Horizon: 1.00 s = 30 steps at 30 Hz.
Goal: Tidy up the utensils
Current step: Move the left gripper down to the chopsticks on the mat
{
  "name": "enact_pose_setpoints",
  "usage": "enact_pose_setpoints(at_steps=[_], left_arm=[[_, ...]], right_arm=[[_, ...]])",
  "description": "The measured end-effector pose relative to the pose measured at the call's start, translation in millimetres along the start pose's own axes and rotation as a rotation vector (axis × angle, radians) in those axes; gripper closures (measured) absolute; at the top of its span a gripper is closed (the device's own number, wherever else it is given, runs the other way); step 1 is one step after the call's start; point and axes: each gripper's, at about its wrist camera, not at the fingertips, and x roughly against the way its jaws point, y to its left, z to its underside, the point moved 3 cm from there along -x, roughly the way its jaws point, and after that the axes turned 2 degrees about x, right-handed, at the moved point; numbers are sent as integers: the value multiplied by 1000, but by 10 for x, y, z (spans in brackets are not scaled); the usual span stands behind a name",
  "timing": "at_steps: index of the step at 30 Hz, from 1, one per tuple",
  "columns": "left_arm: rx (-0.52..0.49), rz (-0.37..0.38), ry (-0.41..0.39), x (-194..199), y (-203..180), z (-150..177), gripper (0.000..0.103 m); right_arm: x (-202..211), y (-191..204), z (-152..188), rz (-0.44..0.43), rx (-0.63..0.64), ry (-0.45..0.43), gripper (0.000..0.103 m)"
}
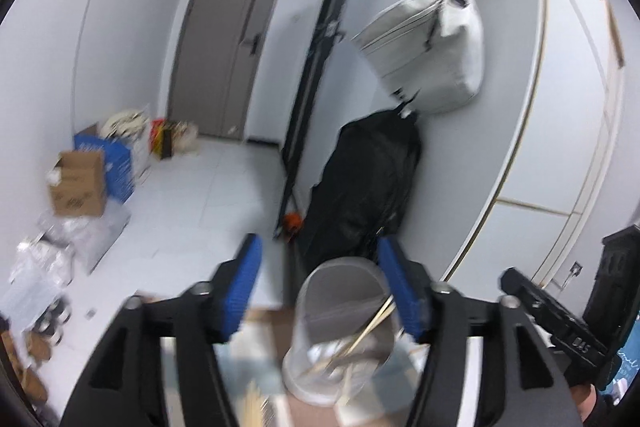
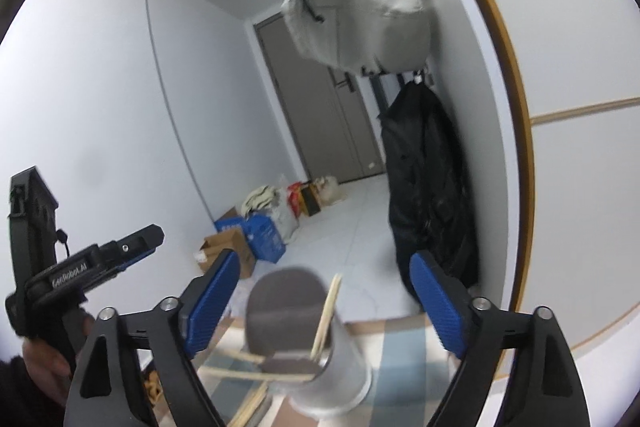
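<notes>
A clear plastic cup stands on the checked tablecloth with wooden chopsticks leaning inside it. My left gripper is open, its blue pads to either side of the cup's top, not touching it. In the right wrist view the same cup holds chopsticks, and more chopsticks lie beside it on the cloth. My right gripper is open and empty, its blue pads wide of the cup.
A grey bag and a black coat hang on the right wall. Cardboard and blue boxes and plastic bags lie on the floor at left. A grey door is at the back.
</notes>
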Motion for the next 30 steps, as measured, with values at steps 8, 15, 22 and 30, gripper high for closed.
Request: enact_pose_setpoints(at_steps=[8,15,22,30], left_arm=[[41,-145,215,-35,561,526,39],[35,-178,409,-430,744,977,25],[-50,-241,590,-784,745,1398,25],[-162,-280,722,-762,762,1681,25]], right_arm=[[105,322,344,-61,43,113,0],[146,499,642,-74,46,190,0],[52,555,909,-64,56,302,0],[-36,592,1024,-64,81,355,0]])
